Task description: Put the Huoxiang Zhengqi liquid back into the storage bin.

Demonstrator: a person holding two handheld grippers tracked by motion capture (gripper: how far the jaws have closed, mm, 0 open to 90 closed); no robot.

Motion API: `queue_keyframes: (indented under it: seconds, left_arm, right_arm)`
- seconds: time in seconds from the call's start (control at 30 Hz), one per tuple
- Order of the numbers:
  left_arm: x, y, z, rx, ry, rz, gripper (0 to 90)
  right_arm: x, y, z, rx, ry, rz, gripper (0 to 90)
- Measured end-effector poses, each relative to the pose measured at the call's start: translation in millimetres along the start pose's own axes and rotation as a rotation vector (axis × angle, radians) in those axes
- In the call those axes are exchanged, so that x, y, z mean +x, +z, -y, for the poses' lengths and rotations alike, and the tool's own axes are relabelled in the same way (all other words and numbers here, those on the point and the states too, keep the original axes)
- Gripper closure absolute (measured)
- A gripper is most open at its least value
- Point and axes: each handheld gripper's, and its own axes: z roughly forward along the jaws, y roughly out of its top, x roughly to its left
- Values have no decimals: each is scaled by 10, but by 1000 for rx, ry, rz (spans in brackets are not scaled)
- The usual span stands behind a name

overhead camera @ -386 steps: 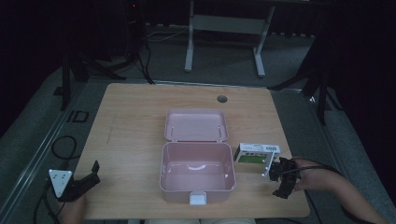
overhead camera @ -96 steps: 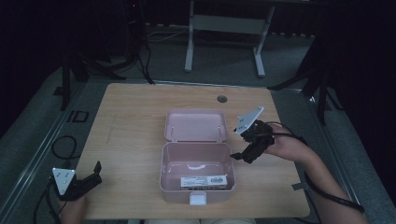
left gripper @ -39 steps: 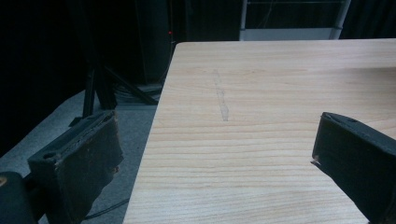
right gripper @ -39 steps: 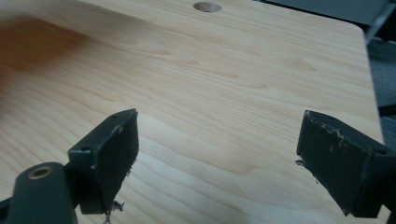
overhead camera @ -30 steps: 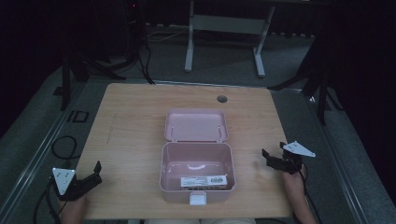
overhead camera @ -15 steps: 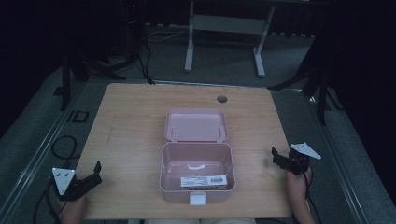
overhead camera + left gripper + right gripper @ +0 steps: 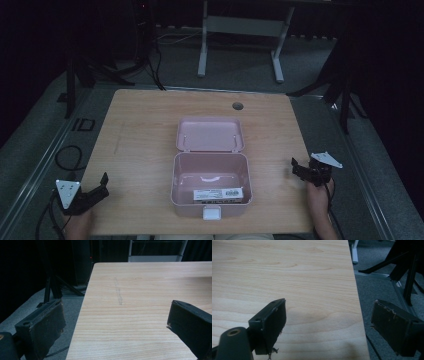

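A pink lunch box (image 7: 211, 197) stands open at the middle of the wooden table (image 7: 135, 135), its lid (image 7: 210, 134) laid flat behind it. Inside, against the near wall, lies a small flat packet with a white barcode label (image 7: 218, 193). My left gripper (image 7: 100, 186) rests at the table's near left corner, jaws wide apart and empty; its own view looks over bare table (image 7: 140, 302). My right gripper (image 7: 300, 170) hovers over the table's right edge (image 7: 358, 315), well right of the box, open and holding nothing.
A round cable hole (image 7: 237, 106) sits near the table's far edge. Grey carpet surrounds the table, with a desk frame (image 7: 240, 30) behind it, dark stand legs (image 7: 345, 90) at the right and cables (image 7: 65, 157) at the left.
The packet went from the table by the box into the box. My right gripper, over the box's right side 3.2 s ago, has drawn back to the table's right edge. The left has stayed put.
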Motion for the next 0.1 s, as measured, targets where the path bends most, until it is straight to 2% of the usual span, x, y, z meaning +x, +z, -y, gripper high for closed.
queue_keyframes:
  seconds: [0.1]
  left_arm:
    - [0,0,0,0,1,1,16]
  right_arm:
    - [-6,-3,-8,-2,-1,-7,127]
